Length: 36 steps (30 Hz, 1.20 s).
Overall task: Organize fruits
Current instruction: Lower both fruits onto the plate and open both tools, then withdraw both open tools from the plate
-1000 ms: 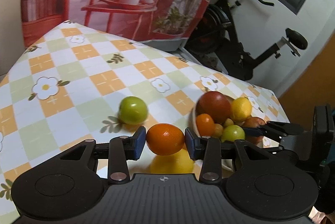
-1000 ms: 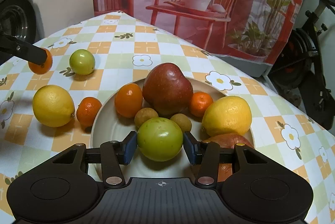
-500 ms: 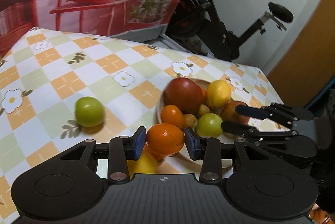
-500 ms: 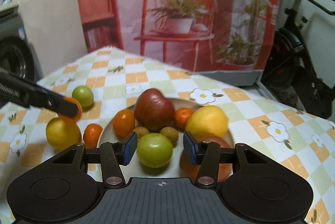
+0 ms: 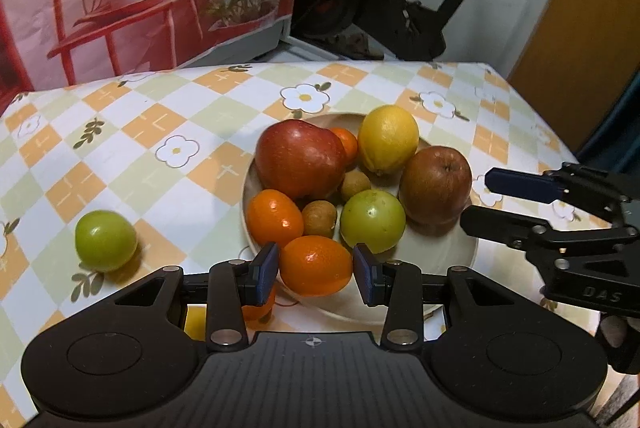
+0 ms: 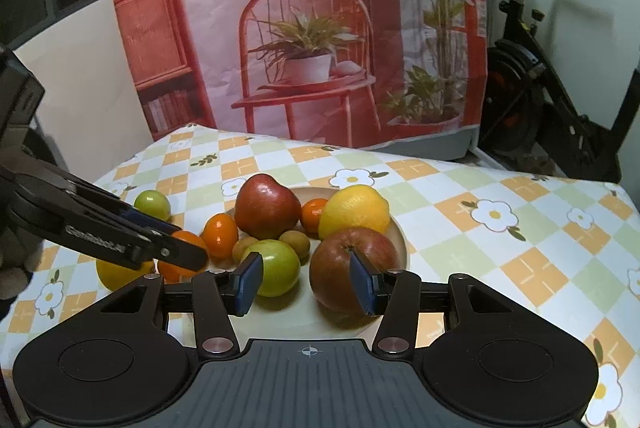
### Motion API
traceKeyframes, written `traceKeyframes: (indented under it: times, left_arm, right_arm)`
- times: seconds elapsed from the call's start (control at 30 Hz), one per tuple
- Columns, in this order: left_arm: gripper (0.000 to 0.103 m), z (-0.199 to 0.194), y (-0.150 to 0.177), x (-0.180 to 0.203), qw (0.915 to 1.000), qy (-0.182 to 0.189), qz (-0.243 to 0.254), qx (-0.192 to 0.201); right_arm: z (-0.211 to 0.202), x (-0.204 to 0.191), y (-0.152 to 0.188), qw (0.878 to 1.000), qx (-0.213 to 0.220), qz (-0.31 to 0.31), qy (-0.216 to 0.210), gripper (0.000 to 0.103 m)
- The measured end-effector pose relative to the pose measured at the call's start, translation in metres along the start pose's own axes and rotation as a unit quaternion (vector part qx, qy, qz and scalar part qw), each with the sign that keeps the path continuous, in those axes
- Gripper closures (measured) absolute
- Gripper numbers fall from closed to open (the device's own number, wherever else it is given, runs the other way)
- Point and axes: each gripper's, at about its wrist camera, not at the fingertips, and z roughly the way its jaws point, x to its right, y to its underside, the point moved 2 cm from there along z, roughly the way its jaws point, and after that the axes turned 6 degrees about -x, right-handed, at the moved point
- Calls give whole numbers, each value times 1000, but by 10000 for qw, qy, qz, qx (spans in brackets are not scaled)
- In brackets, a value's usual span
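My left gripper [image 5: 316,272] is shut on an orange mandarin [image 5: 316,270] and holds it over the near rim of the beige plate [image 5: 440,260]. The plate holds a big red apple [image 5: 298,158], a lemon [image 5: 388,138], a brownish apple [image 5: 435,184], a green fruit [image 5: 372,220], oranges and small brown fruits. My right gripper [image 6: 306,282] is open and empty, pulled back above the plate's near side; it shows at the right of the left wrist view [image 5: 516,200]. A loose green fruit [image 5: 105,240] lies left of the plate.
A yellow lemon [image 6: 116,272] and an orange [image 5: 258,308] lie on the checked tablecloth [image 5: 160,156] beside the plate. An exercise bike [image 5: 400,8] and a printed backdrop [image 6: 304,28] stand beyond the table's far edge.
My left gripper has carried the mandarin right, from over the table to the plate's rim. My right gripper has opened, let go of the green fruit in the plate and drawn back.
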Motion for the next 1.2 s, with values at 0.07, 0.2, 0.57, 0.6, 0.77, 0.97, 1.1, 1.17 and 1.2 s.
traceKeyframes:
  times: [0.07, 0.2, 0.57, 0.6, 0.77, 0.97, 1.1, 1.17, 1.2]
  left_arm:
    - [60, 2, -2, 2, 10000, -43, 49, -31]
    - [60, 8, -6, 3, 9998, -138, 96, -95]
    - [60, 23, -8, 9, 9993, -214, 123, -267]
    - [60, 23, -8, 8, 9994, -208, 109, -272]
    - [60, 20, -9, 3, 9996, -130, 9, -233]
    - [60, -10, -9, -18, 9994, 67, -303, 126]
    - [60, -37, -4, -47, 9971, -77, -652, 392]
    - [60, -47, 0, -61, 9956, -208, -783, 477]
    - [60, -52, 2, -66, 9950, -267, -821, 511]
  right_arm:
    - [-2, 2, 2, 10000, 17, 33, 2, 58]
    - [-4, 6, 6, 9999, 25, 109, 13, 58]
    - [-6, 14, 11, 9996, 6, 274, 18, 58]
    - [-7, 14, 11, 9996, 2, 281, 13, 58]
    - [-7, 13, 12, 9995, -10, 300, 0, 58]
    - [-8, 10, 13, 9996, -7, 269, -10, 58]
    - [-8, 7, 12, 9996, -15, 282, -53, 58]
    - [-7, 4, 11, 9995, -22, 289, -92, 58]
    - [-7, 2, 10, 9995, -30, 280, -108, 58]
